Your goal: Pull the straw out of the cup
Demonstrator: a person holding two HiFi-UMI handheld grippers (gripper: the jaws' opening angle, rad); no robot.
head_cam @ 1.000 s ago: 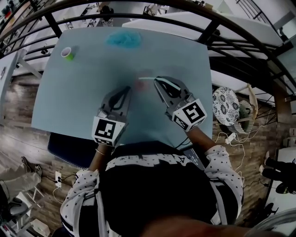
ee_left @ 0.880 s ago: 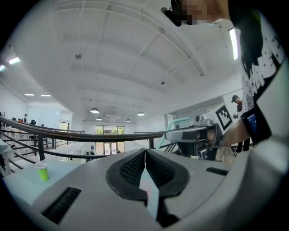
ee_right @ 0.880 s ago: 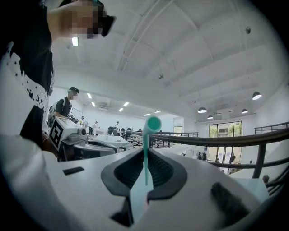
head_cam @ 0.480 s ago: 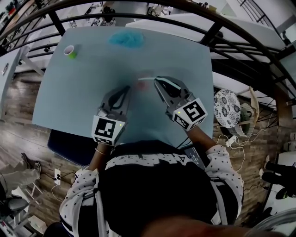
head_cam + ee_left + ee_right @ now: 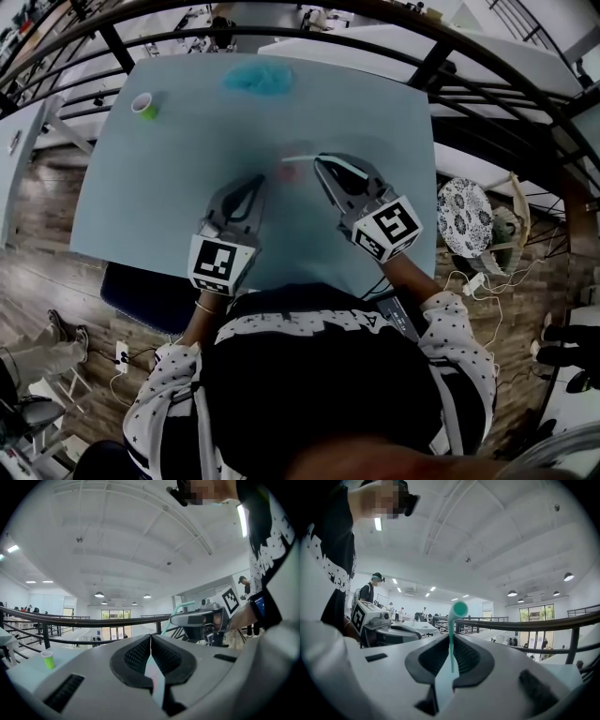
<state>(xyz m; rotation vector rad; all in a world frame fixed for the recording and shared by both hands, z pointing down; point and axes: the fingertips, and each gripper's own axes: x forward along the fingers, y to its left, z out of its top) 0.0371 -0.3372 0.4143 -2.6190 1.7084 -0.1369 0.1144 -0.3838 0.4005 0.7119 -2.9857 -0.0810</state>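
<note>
My right gripper (image 5: 317, 159) is shut on a thin teal straw (image 5: 451, 641). The straw rises between its jaws, and its bent top opening faces the camera. In the head view the straw (image 5: 298, 157) sticks out leftward from the jaw tips over the table. A faint pinkish patch (image 5: 286, 172) lies just below it, too blurred to identify. My left gripper (image 5: 258, 180) rests to the left of it with its jaws closed together, and I see nothing gripped. From the left gripper view, the right gripper (image 5: 199, 618) and the straw (image 5: 180, 607) show ahead to the right.
A small green cup (image 5: 143, 105) stands at the far left of the pale blue table (image 5: 169, 178) and also shows as the cup (image 5: 47, 659). A blue fuzzy object (image 5: 258, 80) lies near the far edge. Black railings (image 5: 422, 70) curve around the table.
</note>
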